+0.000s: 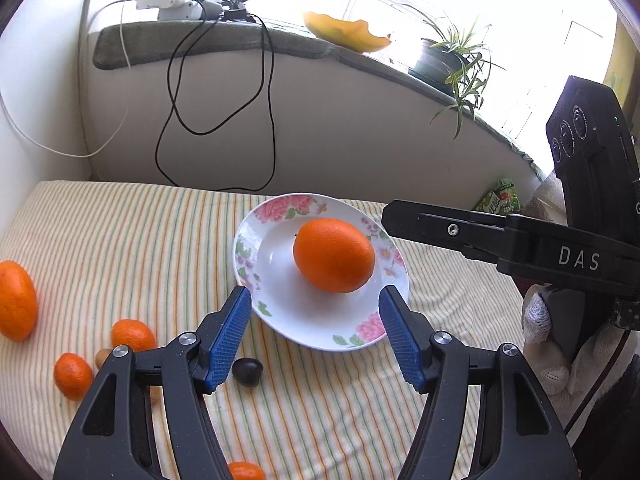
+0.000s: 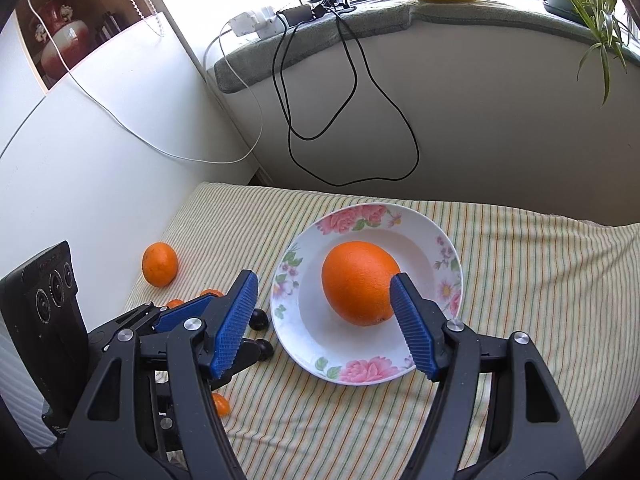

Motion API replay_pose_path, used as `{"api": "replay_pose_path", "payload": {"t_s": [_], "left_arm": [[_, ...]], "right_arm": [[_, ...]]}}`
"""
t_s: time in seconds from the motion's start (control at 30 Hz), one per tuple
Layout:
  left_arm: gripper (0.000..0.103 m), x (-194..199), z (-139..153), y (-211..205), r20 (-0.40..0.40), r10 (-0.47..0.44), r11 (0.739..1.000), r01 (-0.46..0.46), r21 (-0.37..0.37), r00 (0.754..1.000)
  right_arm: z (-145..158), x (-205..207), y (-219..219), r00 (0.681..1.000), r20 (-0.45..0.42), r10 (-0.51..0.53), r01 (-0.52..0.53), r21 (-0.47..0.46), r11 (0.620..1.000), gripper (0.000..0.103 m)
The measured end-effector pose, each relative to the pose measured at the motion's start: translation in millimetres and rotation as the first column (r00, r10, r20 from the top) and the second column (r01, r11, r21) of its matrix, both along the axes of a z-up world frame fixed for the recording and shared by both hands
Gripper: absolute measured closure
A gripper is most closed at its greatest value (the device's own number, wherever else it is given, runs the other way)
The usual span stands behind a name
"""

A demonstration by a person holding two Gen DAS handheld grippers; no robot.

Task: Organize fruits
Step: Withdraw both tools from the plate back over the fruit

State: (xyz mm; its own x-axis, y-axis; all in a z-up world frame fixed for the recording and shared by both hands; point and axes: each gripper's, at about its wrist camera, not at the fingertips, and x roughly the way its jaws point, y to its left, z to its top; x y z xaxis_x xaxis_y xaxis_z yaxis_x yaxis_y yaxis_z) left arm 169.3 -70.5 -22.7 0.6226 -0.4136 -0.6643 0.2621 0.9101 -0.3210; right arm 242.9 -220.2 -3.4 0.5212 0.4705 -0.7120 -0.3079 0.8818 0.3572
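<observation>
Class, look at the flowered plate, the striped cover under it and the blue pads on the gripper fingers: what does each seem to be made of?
Plate: probably glazed ceramic; glossy white with printed pink roses, though melamine could look alike.
Striped cover: woven fabric, matte, soft; it wrinkles and sags at the edge.
Pads: likely rubber or soft plastic; matte blue with fine ribbing for grip.

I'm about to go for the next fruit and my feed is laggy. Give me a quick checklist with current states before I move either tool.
1. Large orange resting in the floral plate: ok.
2. Right tool open and holding nothing: ok.
3. Left tool open and holding nothing: ok.
4. Right tool clear of the large orange: cannot tell; one pad overlaps it in the right wrist view.
5. Fruit left to collect: not ok; a medium orange, small oranges and a dark fruit lie on the striped cloth.
6. Room in the plate for more: ok.
</observation>
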Motion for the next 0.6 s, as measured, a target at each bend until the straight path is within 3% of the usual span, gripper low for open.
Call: {"api": "replay_pose_path", "payload": {"t_s": [0.2,0.6], "left_arm": [[0.037,-31,-3,32,0.016,0.051,0.999,-0.052,0.008,0.999],[0.037,-77,-19,110,0.050,0.211,0.976,-0.213,0.049,0.976]], "right_arm": [[4,-22,13,0.999,0.044,0.022,-0.021,-0.036,0.999,0.025],[-4,-57,40,0.990,0.112,0.080,-0.072,-0.079,0.994,0.025]]}}
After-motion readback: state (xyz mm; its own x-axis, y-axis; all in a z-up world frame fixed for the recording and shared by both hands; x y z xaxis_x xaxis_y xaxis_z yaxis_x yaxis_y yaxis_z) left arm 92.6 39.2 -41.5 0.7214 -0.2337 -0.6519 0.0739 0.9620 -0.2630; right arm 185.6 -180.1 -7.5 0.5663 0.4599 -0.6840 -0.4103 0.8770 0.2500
